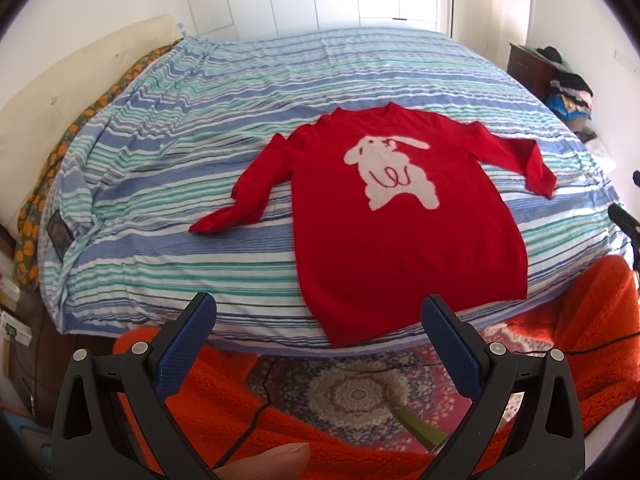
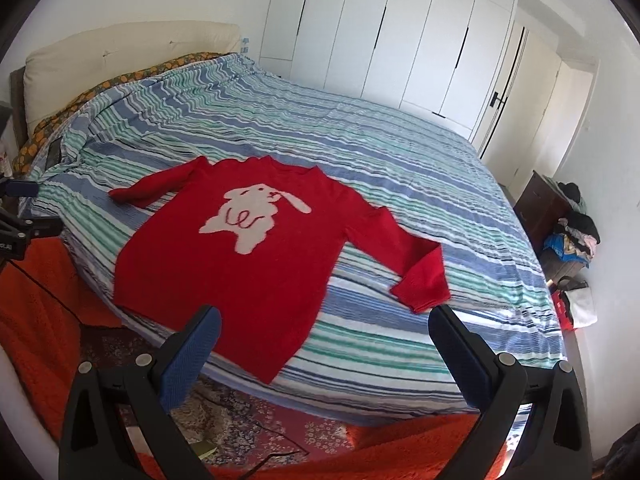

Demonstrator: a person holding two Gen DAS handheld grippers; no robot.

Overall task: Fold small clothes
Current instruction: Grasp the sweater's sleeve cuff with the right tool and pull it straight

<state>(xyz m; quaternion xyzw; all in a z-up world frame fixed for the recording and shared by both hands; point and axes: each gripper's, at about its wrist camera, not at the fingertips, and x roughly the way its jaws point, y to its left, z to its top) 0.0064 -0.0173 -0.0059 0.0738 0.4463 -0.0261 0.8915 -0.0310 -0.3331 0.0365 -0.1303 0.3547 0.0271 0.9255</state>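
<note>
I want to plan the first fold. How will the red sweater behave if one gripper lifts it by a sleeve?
The red sweater is probably floppy: its sleeves lie bent and limp on the striped bedspread. Lifted at one point, the body would likely hang and drag. The fuzzy knit looks easy to grip, unlikely to slip. Both grippers are open, away from it.

Home bedroom, striped bed [image 2: 360, 152], padded headboard [image 2: 120, 56], white wardrobes [image 2: 400, 40]

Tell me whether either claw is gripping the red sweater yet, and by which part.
Neither. The left claw and right claw are both open and empty, short of the red sweater lying flat.
</note>
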